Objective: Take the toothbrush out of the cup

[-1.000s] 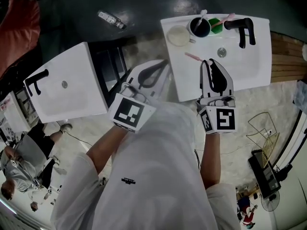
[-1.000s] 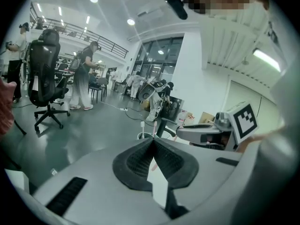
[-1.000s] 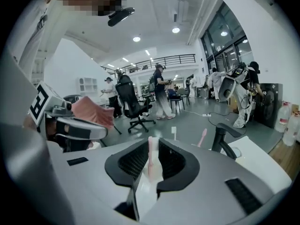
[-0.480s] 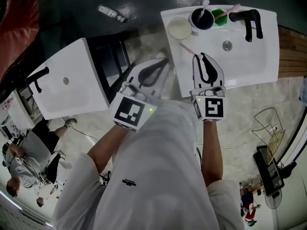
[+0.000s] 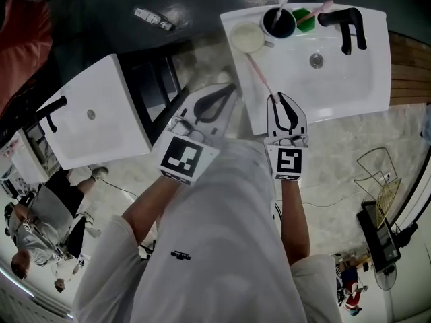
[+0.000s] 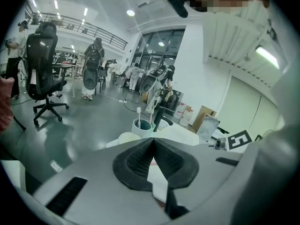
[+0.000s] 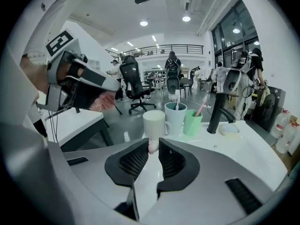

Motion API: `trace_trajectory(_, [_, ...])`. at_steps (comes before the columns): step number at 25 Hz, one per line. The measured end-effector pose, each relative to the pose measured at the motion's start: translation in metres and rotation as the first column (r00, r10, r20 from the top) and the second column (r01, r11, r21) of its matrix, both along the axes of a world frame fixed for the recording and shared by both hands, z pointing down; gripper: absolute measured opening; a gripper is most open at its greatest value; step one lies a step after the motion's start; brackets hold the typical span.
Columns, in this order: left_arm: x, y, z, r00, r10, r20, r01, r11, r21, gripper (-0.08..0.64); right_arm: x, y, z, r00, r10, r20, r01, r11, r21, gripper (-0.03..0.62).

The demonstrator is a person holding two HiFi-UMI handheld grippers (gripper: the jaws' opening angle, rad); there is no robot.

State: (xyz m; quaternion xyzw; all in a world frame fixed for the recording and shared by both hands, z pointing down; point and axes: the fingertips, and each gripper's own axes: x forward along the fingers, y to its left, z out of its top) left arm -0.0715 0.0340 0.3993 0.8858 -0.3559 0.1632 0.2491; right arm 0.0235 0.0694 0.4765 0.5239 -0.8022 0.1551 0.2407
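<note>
Our right gripper (image 7: pixel 151 143) is clamped on the pink toothbrush (image 7: pixel 152 147), a slim stick out of its cup and slanting over the glossy white sink (image 5: pixel 337 79) towards the cream mug (image 7: pixel 155 123). Our left gripper (image 6: pixel 153 140) presses its ribbed black pads (image 6: pixel 136 161) together on nothing. Beyond stand a green cup (image 7: pixel 192 123), a matte black faucet (image 7: pixel 216 112) and a polished grey hall floor (image 6: pixel 79 125).
</note>
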Motion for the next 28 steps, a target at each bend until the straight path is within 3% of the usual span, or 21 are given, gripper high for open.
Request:
trace_trajectory(11, [0.006, 0.01, 0.025, 0.999, 0.034, 0.026, -0.033, 0.998, -0.059, 0.003, 0.006, 0.035, 0.056, 0.999, 0.018, -0.036, -0.023, 0.991, -0.132, 0.057])
trace_trajectory(17, [0.004, 0.015, 0.044, 0.999, 0.033, 0.043, -0.029, 0.994, -0.108, 0.003, 0.007, 0.049, 0.095, 1.0, 0.023, -0.014, -0.025, 0.966, -0.257, 0.057])
trace_trajectory(24, [-0.003, 0.028, 0.077, 0.997, 0.022, 0.068, -0.01, 0.984, -0.178, 0.003, 0.006, 0.058, 0.114, 1.0, 0.003, -0.026, -0.012, 0.94, -0.341, 0.063])
trace_trajectory(28, [-0.005, 0.03, 0.079, 0.997, 0.017, 0.072, -0.003, 0.981, -0.192, 0.003, 0.005, 0.061, 0.116, 0.999, 0.03, 0.022, -0.019, 0.924, -0.382, 0.106])
